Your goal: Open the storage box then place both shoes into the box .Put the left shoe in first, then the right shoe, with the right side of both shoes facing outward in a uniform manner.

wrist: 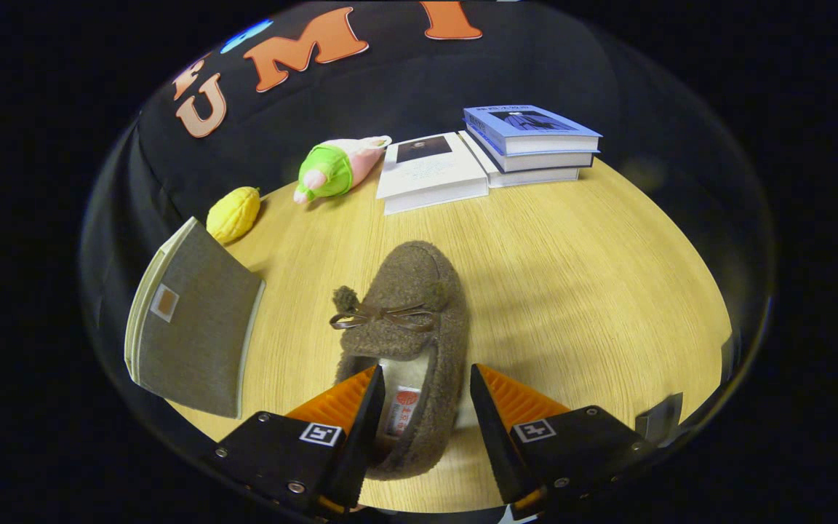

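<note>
Hand-held gripper [426, 415]: my fingers spread, straddling the heel wall of the brown shoe [404, 342], not yet pinching.
Shoe: mid-counter, toe toward the books [492, 156].
Progress: early by my judgement; no shoe boxed yet.

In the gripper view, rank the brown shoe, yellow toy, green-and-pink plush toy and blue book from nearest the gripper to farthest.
1. Brown shoe: its heel sits between the open gripper fingers.
2. Yellow toy: beyond, to the left.
3. Green-and-pink plush toy: farther back, left of centre.
4. Blue book: farthest, atop the stack on the right.
</note>
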Tool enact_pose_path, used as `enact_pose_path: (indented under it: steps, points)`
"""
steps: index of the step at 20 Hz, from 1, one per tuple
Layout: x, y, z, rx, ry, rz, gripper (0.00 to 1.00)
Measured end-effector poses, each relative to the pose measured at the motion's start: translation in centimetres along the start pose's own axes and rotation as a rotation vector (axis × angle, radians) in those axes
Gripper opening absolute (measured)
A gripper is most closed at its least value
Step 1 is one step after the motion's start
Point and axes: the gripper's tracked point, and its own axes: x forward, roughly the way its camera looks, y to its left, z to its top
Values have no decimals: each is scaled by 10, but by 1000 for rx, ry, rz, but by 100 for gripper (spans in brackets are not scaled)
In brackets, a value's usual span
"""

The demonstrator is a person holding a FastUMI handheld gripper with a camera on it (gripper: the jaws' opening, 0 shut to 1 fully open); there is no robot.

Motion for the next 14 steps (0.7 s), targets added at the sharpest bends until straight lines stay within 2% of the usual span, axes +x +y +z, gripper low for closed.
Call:
enact_pose_path:
  steps: [6, 9, 13, 14]
  points:
    - [16, 3, -4, 74, 10, 42, 42]
    - [16, 1, -1, 58, -8, 19, 24]
    - [14, -3, -1, 78, -8, -14, 6]
    - [14, -1, -1, 73, -3, -18, 5]
